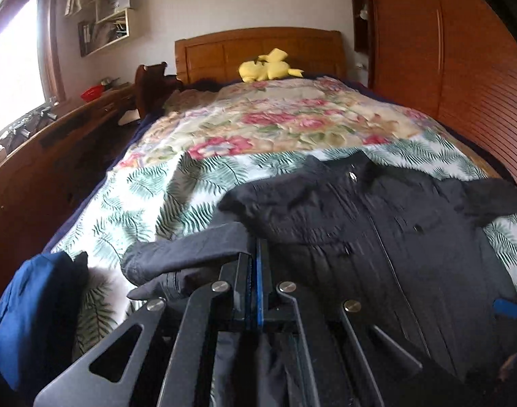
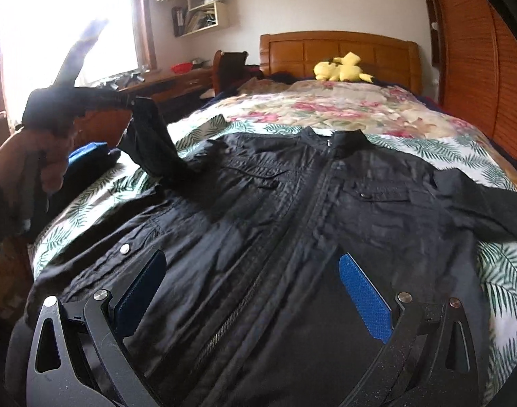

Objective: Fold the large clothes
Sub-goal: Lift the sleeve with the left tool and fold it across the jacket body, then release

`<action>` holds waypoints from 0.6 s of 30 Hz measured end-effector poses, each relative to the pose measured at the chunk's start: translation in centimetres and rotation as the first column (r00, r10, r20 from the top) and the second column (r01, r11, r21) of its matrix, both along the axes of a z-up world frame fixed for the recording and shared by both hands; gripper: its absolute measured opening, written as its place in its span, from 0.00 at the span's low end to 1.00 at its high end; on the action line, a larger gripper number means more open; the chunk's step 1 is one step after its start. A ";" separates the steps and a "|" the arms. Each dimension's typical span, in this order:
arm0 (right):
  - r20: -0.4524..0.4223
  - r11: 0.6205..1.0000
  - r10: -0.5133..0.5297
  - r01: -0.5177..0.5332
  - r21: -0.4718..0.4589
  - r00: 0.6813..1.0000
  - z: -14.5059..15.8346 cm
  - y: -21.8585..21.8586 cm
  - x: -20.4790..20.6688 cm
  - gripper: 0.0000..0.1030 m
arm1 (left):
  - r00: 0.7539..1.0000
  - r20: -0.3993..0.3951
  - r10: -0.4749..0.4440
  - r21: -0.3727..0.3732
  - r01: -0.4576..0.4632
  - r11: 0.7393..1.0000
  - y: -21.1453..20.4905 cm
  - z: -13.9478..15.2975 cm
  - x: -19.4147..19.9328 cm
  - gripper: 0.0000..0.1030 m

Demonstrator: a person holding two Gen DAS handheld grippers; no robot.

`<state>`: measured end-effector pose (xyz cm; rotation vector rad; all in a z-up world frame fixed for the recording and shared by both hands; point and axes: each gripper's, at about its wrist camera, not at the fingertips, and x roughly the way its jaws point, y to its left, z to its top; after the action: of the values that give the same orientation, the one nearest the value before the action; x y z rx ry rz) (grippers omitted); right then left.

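A black zip jacket [image 2: 292, 210] lies front up on the bed, collar toward the headboard; it also shows in the left wrist view [image 1: 377, 224]. My left gripper [image 1: 255, 254] is shut on the jacket's left sleeve [image 1: 177, 257] and holds it lifted off the bed. In the right wrist view that sleeve [image 2: 150, 139] hangs up from the left gripper [image 2: 133, 101]. My right gripper [image 2: 255, 291] is open, its blue pads [image 2: 366, 298] spread above the jacket's lower front, holding nothing. The right sleeve [image 2: 495, 207] lies flat toward the right.
The bed has a palm-leaf sheet [image 1: 150, 196] and a floral quilt [image 1: 275, 118]. A yellow plush toy [image 1: 268, 66] sits by the wooden headboard. A blue cloth [image 1: 31, 312] lies at the bed's left edge. A wooden desk [image 1: 55, 142] stands left, a wardrobe [image 1: 444, 51] right.
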<state>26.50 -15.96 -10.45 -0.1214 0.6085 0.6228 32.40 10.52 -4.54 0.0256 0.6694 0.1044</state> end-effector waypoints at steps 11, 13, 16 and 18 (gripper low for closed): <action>0.020 0.998 -0.031 0.032 -0.061 0.999 -1.0 -0.3 0.0 1.00 | 0.999 -0.019 -0.028 0.053 0.029 0.998 -3.2 0.2 0.1 0.00; 0.022 0.996 -0.051 0.052 -0.066 0.998 -1.2 -1.2 0.3 1.00 | 0.999 -0.015 -0.049 0.069 0.050 0.996 -4.5 0.9 0.9 0.00; 0.026 0.994 -0.083 0.084 -0.067 0.996 -1.2 -2.9 0.8 1.00 | 0.996 -0.017 -0.085 0.087 0.086 0.992 -6.5 1.3 1.6 0.00; 0.026 0.992 -0.103 0.104 -0.066 0.994 -1.2 -3.9 1.1 1.00 | 0.992 -0.038 -0.120 0.091 0.123 0.988 -8.2 1.2 2.1 0.00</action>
<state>27.64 -19.87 -11.62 -0.1584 0.6100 0.5003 34.54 2.34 -3.31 0.1577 0.6939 0.0174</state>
